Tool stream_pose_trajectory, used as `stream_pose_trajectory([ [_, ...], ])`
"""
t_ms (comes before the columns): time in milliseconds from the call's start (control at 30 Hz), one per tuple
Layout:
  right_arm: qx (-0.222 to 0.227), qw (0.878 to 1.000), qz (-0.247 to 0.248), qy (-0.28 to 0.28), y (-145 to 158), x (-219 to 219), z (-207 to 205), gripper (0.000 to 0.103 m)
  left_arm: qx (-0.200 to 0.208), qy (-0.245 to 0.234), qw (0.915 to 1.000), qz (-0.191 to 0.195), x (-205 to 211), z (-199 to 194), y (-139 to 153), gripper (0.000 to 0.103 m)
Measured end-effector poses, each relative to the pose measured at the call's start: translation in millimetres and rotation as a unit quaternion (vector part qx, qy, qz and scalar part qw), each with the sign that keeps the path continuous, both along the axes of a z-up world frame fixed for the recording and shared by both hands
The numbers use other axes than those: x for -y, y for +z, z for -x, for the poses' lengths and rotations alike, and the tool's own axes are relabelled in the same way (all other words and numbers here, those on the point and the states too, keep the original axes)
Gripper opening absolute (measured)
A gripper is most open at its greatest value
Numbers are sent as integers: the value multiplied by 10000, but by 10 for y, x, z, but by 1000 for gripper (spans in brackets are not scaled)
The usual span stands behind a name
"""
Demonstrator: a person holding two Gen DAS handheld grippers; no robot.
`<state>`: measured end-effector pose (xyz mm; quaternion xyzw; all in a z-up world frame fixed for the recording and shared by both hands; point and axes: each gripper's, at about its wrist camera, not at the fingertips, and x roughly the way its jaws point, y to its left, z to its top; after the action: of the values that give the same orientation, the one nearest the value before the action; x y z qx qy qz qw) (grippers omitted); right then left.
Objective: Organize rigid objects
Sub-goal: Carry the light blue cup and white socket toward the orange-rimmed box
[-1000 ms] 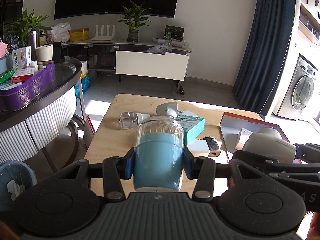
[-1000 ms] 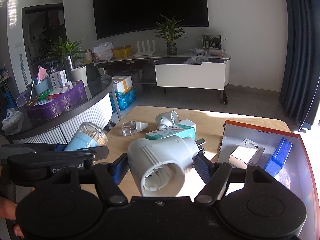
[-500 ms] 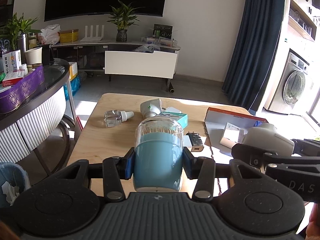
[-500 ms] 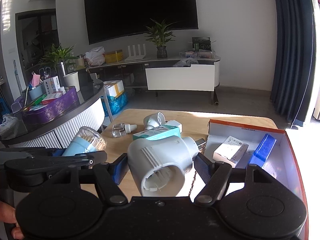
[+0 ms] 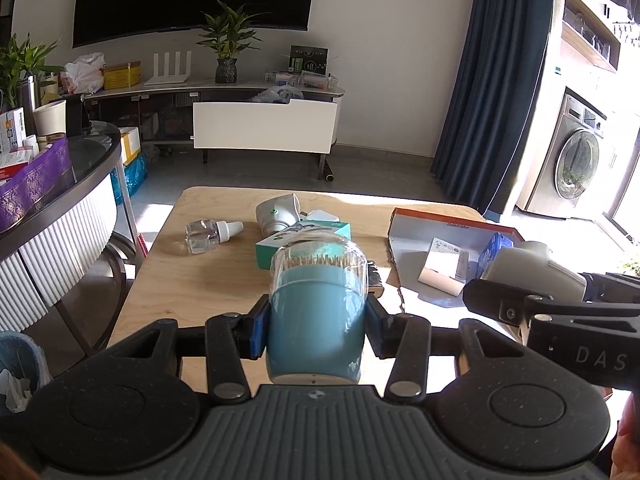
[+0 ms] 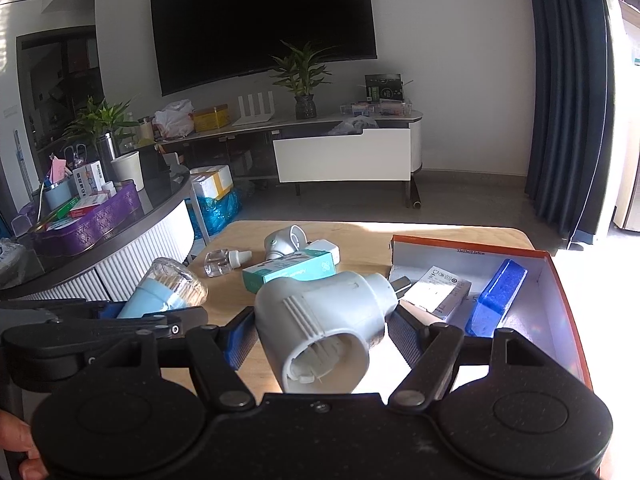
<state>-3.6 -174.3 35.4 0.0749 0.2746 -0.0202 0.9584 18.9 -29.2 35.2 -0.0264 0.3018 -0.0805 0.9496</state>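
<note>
Left gripper (image 5: 316, 330) clamped on blue toothpick jar (image 5: 317, 320); right gripper (image 6: 322, 330) clamped on white plug adapter (image 6: 326, 326), both above wooden table (image 5: 192, 280).

Sharp fisheye views; sunlight glares from the right, casting hard shadows.

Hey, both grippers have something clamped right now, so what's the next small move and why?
Probably carry the right gripper forward and right over the orange-edged box, then release the white plug adapter there. The box already holds a white carton and a blue block, with bare floor near its front. The left gripper just holds the toothpick jar.
</note>
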Motion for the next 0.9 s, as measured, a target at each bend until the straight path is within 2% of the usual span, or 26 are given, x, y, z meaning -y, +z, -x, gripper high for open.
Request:
stream_pose_trajectory([
  [900, -3, 9985, 15, -555, -4, 429, 196, 84, -24, -613, 9981, -37, 391, -37, -39, 47],
])
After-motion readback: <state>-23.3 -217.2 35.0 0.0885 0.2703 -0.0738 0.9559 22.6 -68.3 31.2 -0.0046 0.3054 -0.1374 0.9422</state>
